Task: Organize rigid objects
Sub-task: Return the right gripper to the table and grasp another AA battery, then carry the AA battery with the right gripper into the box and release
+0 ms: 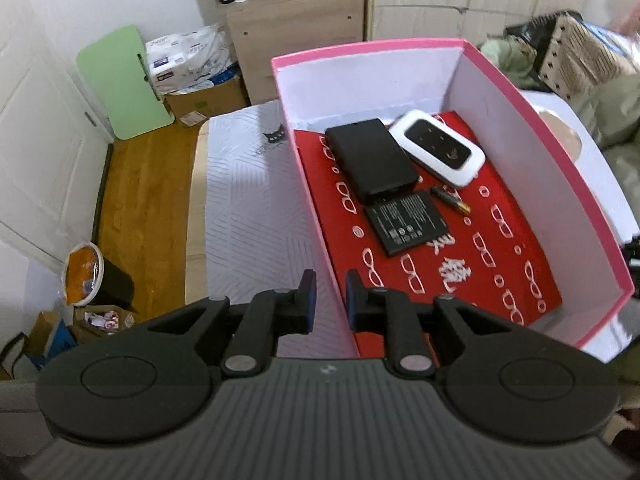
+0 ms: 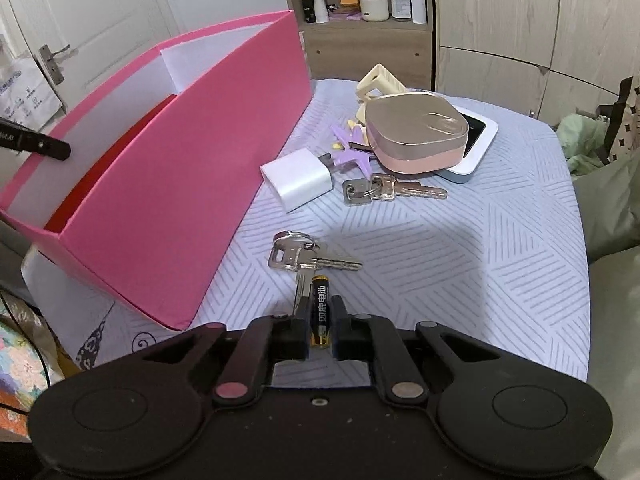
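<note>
The left claw [image 1: 331, 294] straddles the near left wall of the pink box [image 1: 552, 152], one blue pad outside and one inside, with its jaws drawn in on that thin wall. On the box's red patterned floor lie a black power bank [image 1: 370, 160], a white pocket router [image 1: 438, 148] just beside it, a flat black phone battery [image 1: 406, 222] in front of them, and a small cylindrical battery [image 1: 450, 202] near the router. The right claw [image 2: 320, 320] is pinched on an AA battery [image 2: 319, 308], black with a gold end, which stands lengthwise between the pads just above the bed's pale striped cover [image 2: 460, 260]. Just beyond it a bunch of keys [image 2: 304, 256] lies on the cover, close to the box's outer pink side. Farther off sit a white charger cube [image 2: 298, 178], a second bunch of keys [image 2: 384, 190], a purple star-shaped piece [image 2: 354, 148], and a gold-and-pink lidded case [image 2: 416, 136] resting on a white flat device [image 2: 478, 140], with a cream plastic part [image 2: 380, 82] behind. The tip of the left claw shows at the box's far rim in the right wrist view.
</note>
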A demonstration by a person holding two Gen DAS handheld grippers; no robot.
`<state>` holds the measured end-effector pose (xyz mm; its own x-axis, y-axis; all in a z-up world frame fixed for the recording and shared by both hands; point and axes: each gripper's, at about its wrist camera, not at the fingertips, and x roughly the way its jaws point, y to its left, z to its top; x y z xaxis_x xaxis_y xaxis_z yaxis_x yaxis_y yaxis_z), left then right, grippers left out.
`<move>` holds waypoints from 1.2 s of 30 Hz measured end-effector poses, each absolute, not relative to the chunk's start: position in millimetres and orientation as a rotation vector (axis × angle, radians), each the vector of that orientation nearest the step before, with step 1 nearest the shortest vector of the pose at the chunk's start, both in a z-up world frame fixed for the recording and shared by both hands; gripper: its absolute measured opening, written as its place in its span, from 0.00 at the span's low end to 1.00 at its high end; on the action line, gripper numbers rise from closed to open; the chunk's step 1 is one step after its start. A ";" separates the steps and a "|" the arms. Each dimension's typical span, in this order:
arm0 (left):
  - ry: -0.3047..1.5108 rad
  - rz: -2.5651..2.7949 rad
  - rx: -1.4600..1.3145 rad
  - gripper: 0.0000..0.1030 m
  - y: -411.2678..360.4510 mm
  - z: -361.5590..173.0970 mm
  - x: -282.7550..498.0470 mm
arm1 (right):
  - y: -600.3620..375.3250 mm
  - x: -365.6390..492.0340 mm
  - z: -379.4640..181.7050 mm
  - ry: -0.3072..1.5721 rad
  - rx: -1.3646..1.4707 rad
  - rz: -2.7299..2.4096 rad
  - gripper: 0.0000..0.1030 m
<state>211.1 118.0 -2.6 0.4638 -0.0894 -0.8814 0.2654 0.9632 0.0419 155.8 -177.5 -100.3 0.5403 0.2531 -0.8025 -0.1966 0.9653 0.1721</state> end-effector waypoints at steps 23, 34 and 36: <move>1.036 -0.156 0.218 0.07 107.2 -3.6 197.0 | -124.7 185.0 22.1 0.768 0.024 0.637 0.11; 0.987 -0.111 0.230 0.06 102.1 -2.5 185.6 | -47.3 267.5 -28.9 1.019 -0.276 0.584 0.11; 0.984 -0.109 0.221 0.06 103.0 -2.8 184.3 | -42.4 269.4 -37.6 1.012 -0.340 0.555 0.10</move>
<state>184.3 103.0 -2.8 0.5503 0.0084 -0.8349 0.1909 0.9722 0.1356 269.4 -42.4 -37.6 0.4104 0.2778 -0.8686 -0.5827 0.8125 -0.0155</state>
